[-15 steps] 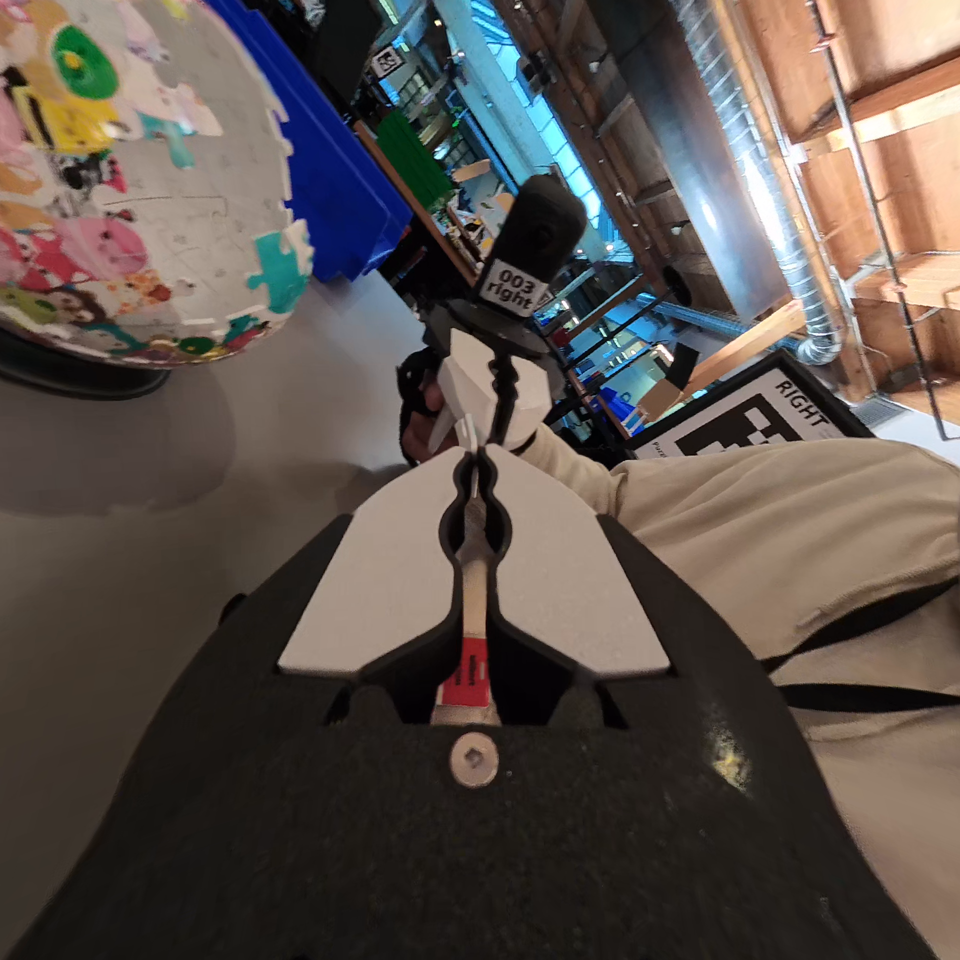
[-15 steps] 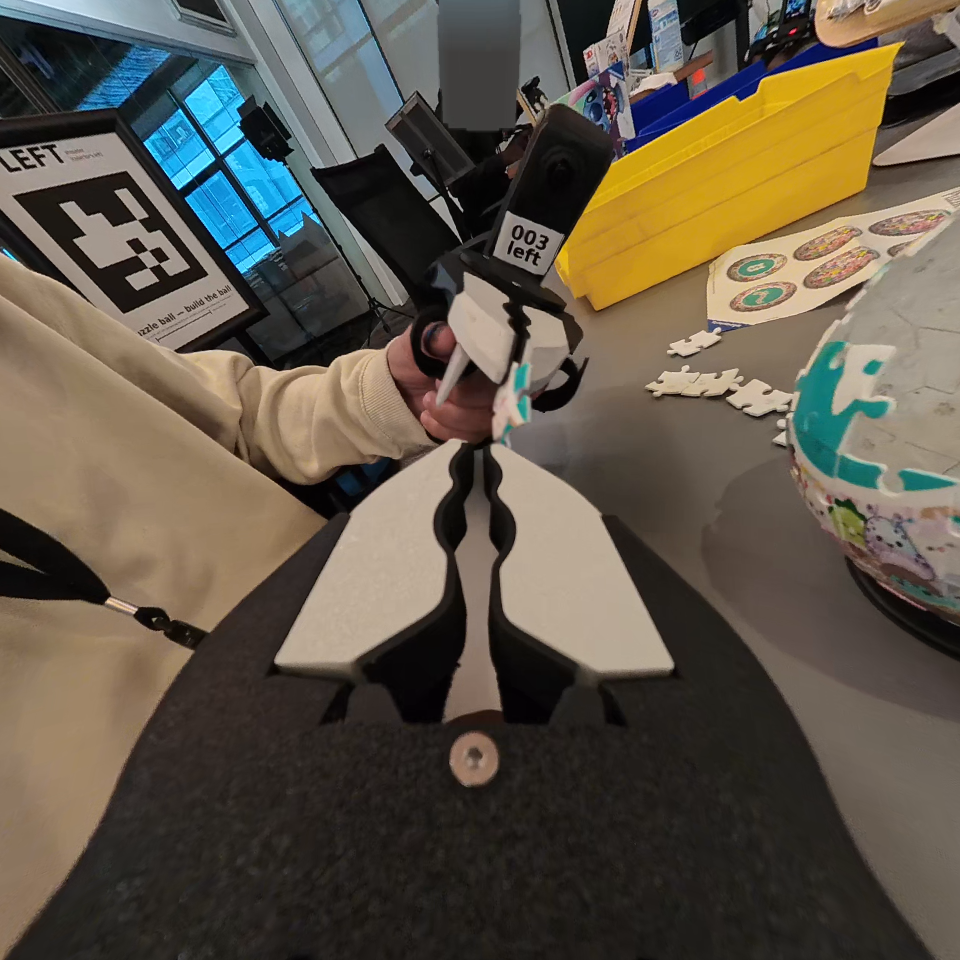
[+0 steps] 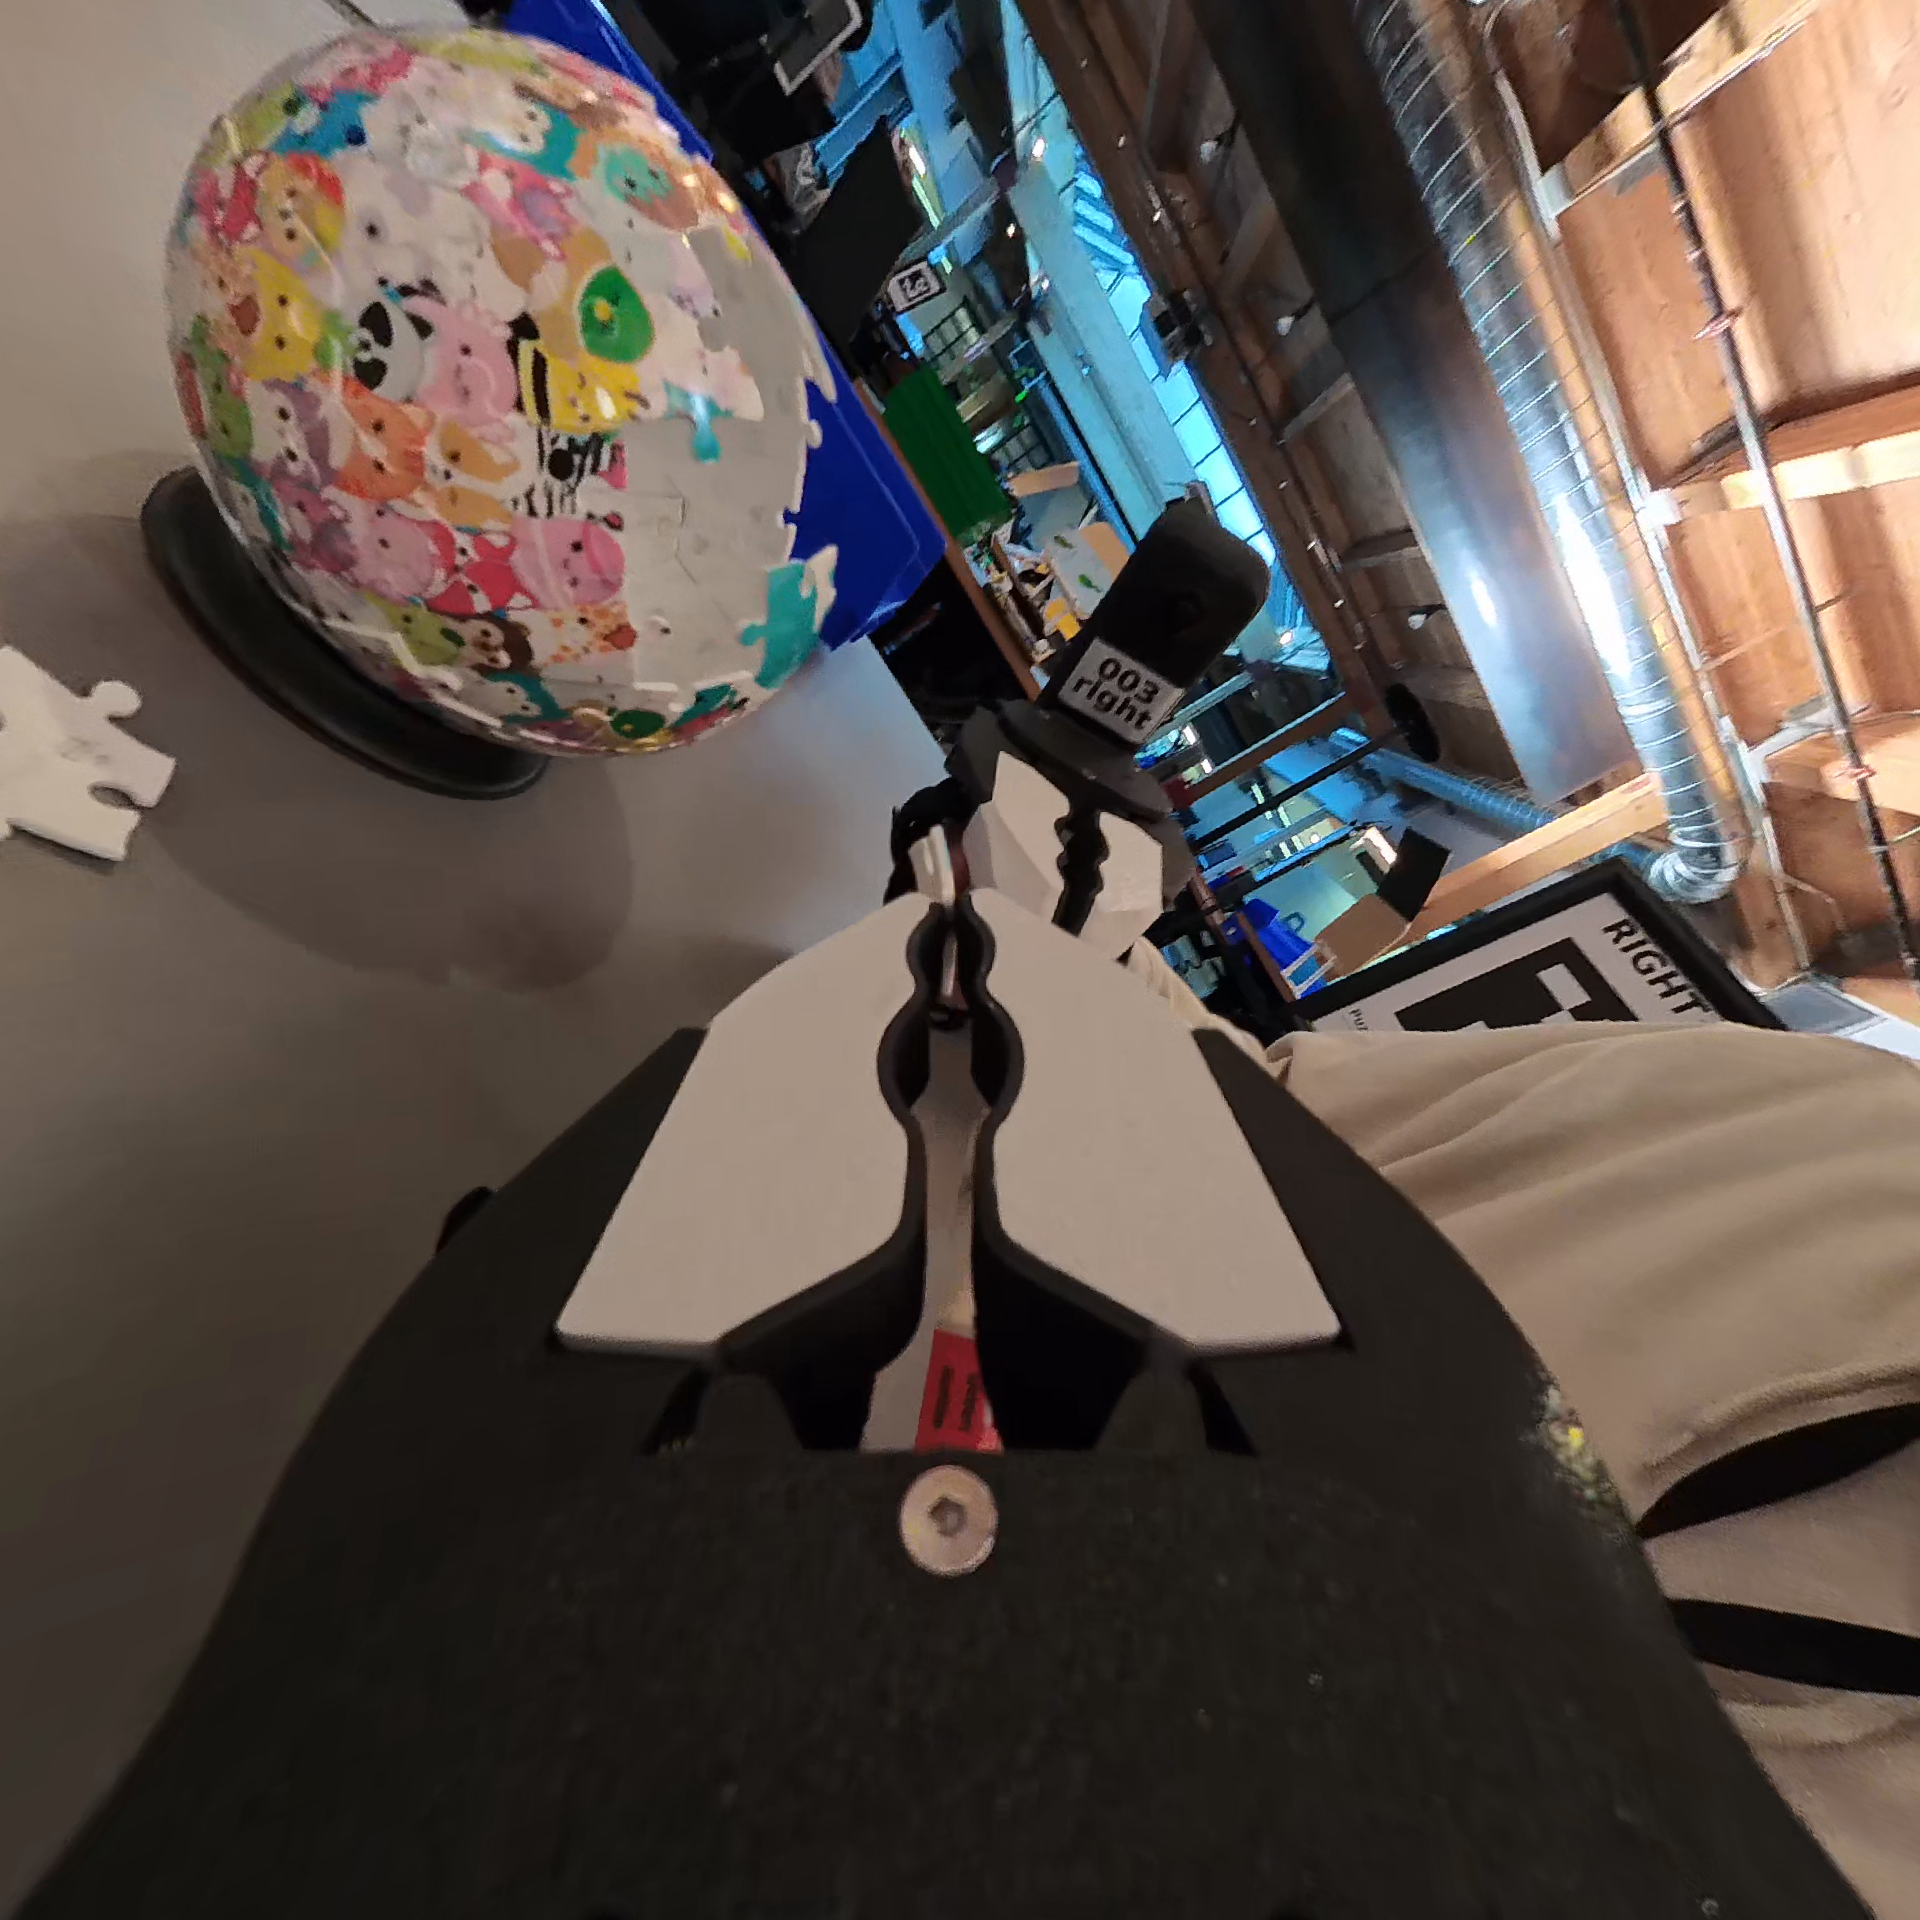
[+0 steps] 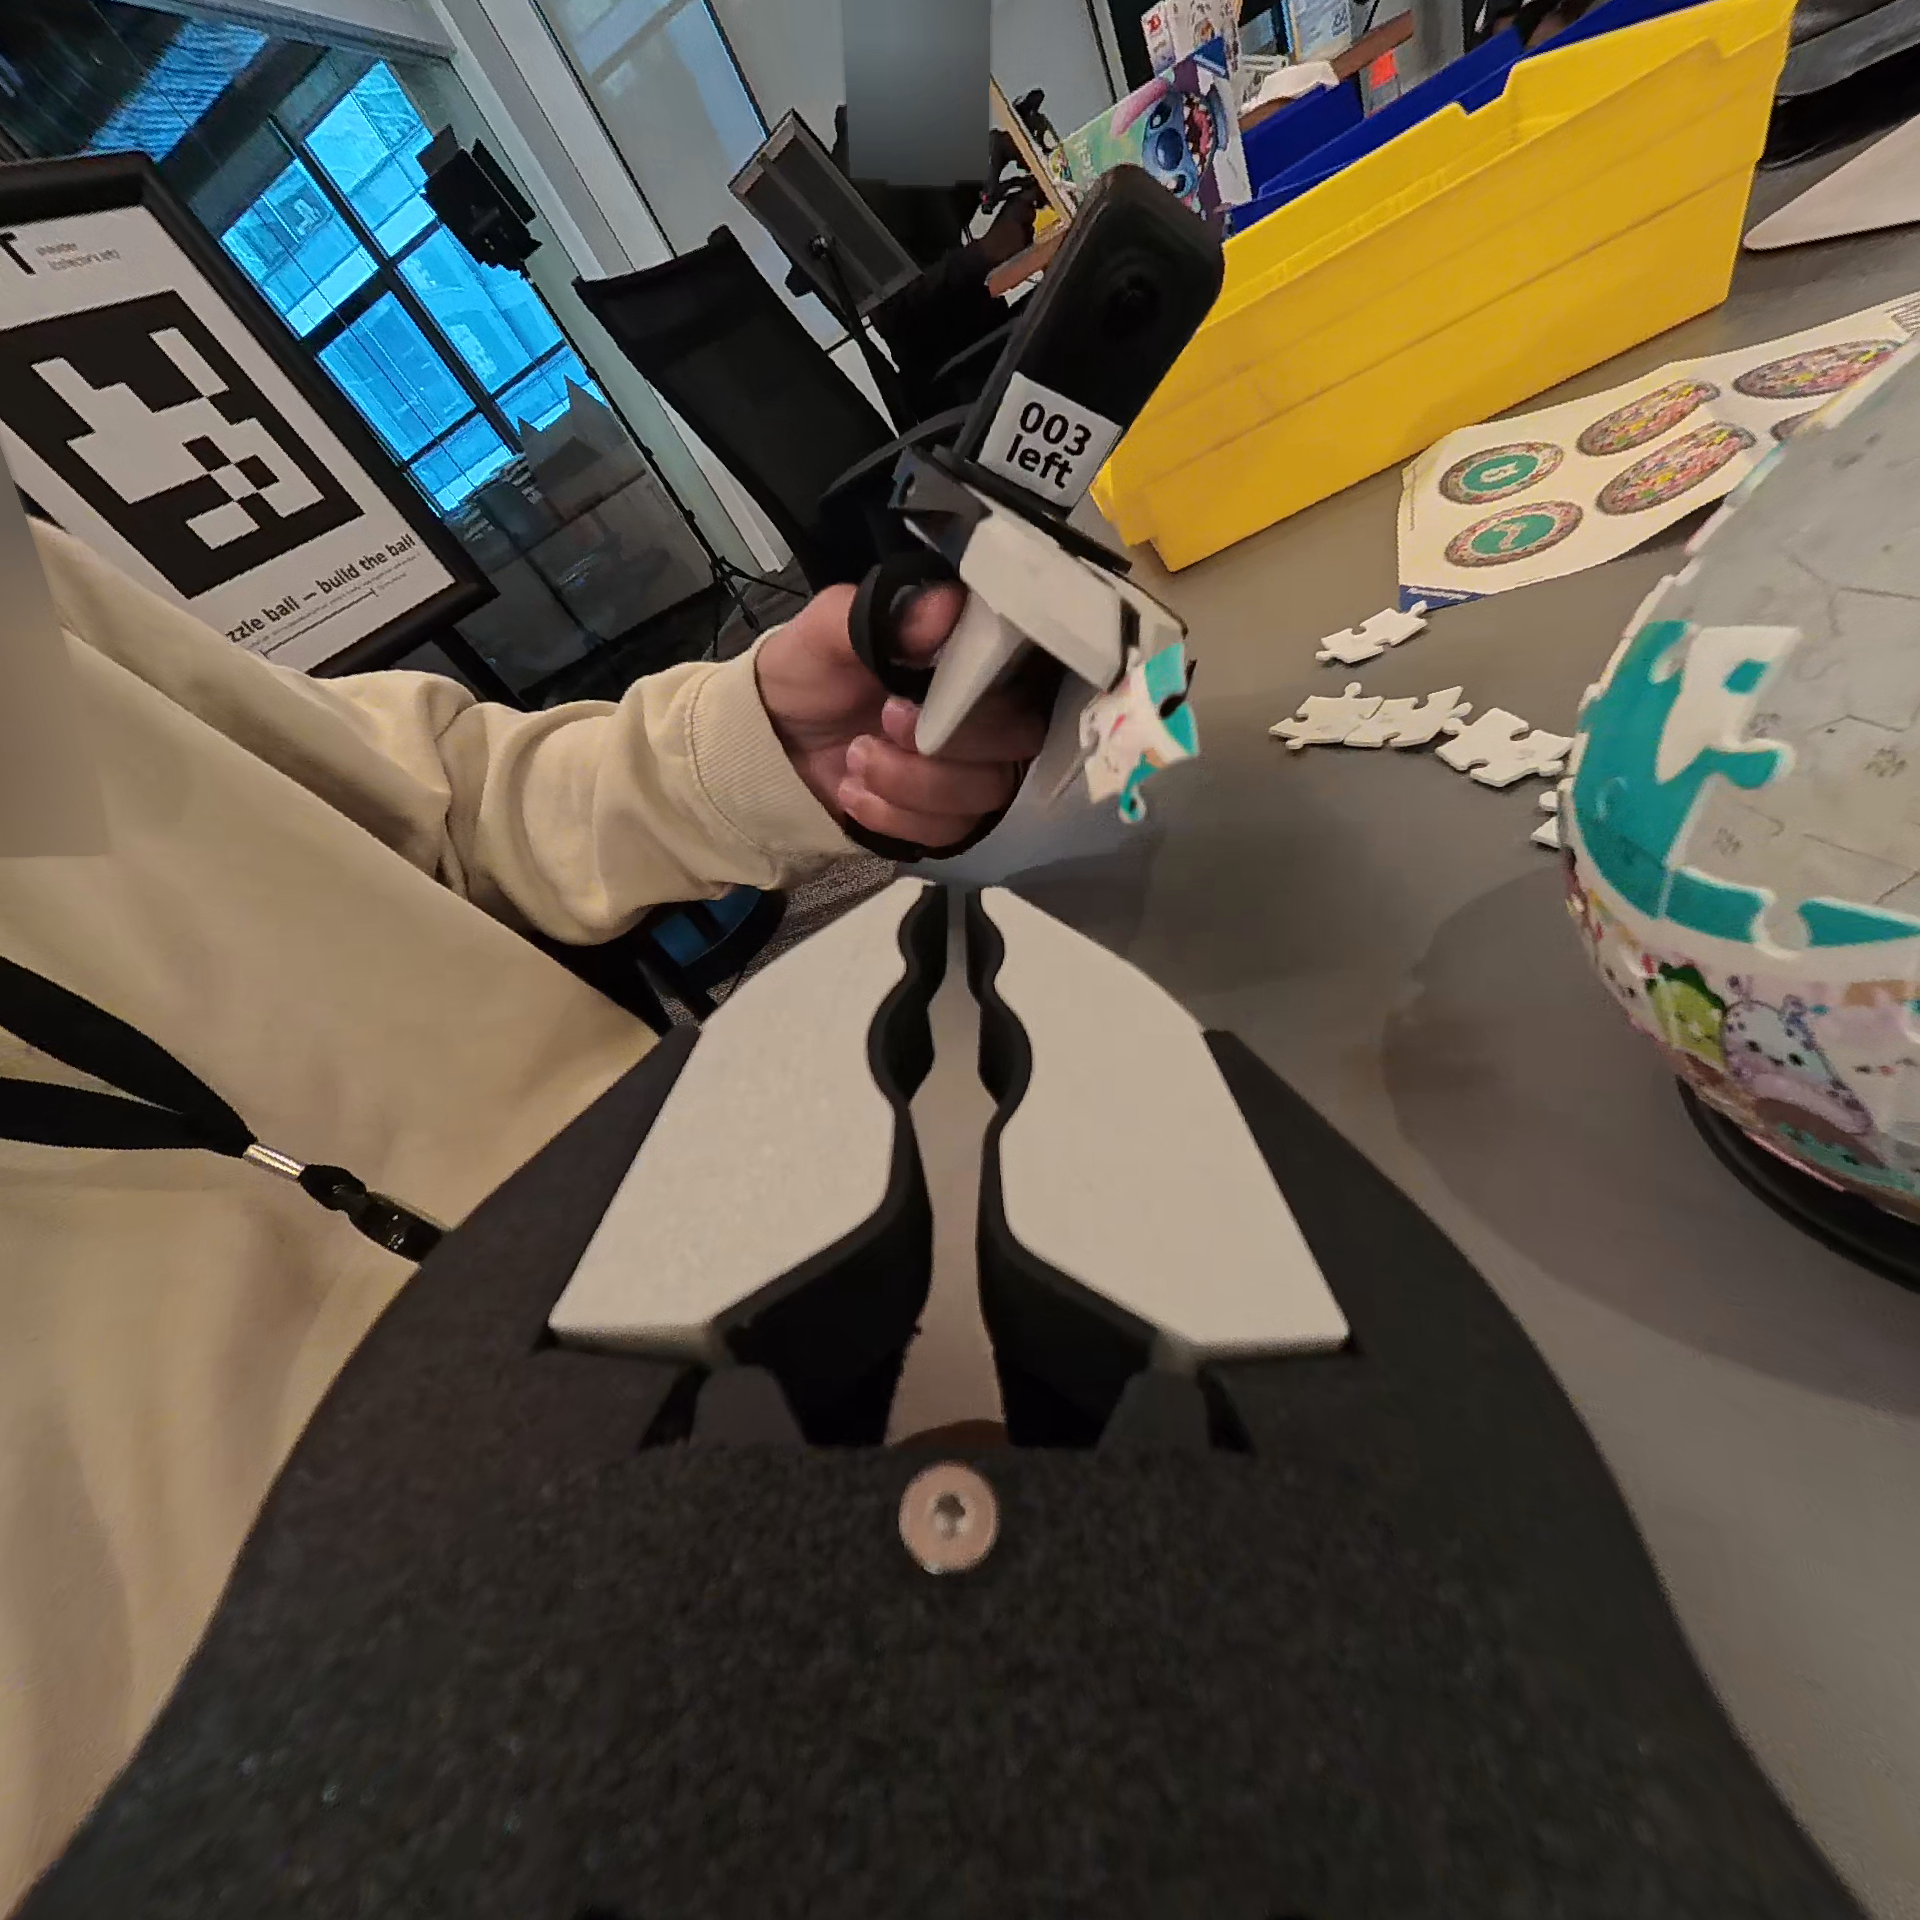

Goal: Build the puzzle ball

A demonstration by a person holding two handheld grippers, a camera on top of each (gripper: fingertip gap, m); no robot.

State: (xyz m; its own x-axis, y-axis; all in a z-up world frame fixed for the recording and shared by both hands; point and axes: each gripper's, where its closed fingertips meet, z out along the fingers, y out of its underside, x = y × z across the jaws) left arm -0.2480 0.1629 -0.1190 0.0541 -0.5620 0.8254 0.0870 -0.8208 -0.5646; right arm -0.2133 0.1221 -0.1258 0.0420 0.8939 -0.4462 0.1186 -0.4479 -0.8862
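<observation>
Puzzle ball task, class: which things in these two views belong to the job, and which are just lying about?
Belong:
puzzle ball on its black stand
puzzle piece held in the left gripper
loose white pieces
right gripper, shut, empty

Lying about:
yellow bin
blue bin
printed sheet

Part-built colourful puzzle ball (image 3: 488, 384) upright on black ring stand (image 3: 312, 665); teal-white piece (image 4: 1138, 732) pinched in left tongs (image 4: 1127, 717).

Each wrist camera looks forward along its own closed jaws, low over the bench (image 4: 1299, 935), facing the other; both share the puzzle ball (image 3: 488, 384) nearby.
</observation>
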